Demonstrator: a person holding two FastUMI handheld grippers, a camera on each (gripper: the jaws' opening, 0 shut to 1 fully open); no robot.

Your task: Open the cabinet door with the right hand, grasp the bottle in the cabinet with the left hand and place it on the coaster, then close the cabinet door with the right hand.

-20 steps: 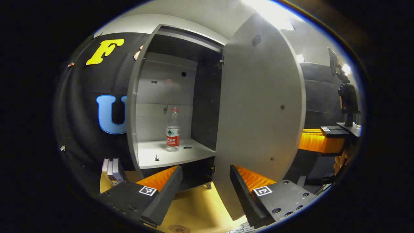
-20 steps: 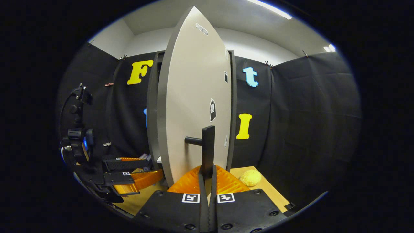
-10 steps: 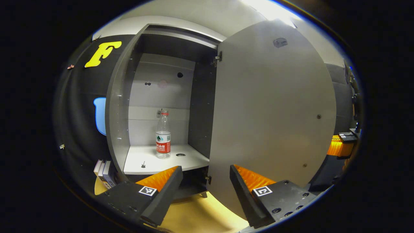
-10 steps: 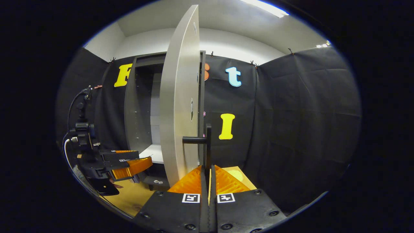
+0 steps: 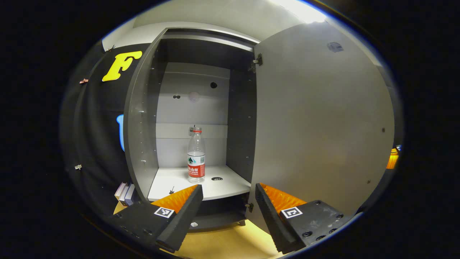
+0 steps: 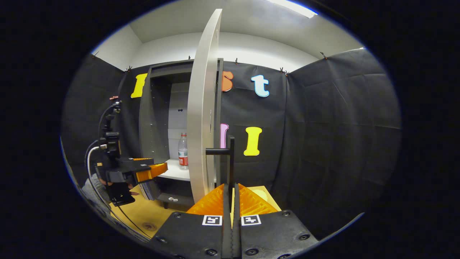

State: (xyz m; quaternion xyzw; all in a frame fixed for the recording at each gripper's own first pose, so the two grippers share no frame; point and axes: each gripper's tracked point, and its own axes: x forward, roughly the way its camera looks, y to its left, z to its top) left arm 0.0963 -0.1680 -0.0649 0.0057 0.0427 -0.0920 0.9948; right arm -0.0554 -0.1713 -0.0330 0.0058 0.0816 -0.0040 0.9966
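Bottle (image 5: 196,157) upright on the cabinet shelf (image 5: 230,185), door (image 5: 320,122) swung wide. Right gripper (image 6: 230,192) clamped on the door handle (image 6: 231,158); left gripper (image 5: 226,199) fingers spread wide, short of the shelf. Best advanced straight, centred on the label, door held steady.

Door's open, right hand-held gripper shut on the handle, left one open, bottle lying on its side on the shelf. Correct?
Not quite: the bottle stands upright on the shelf, cap up, as the left gripper view shows. The rest holds: the cabinet door is open, the right hand-held gripper is shut on the handle, and the left hand-held gripper is open, short of the shelf.
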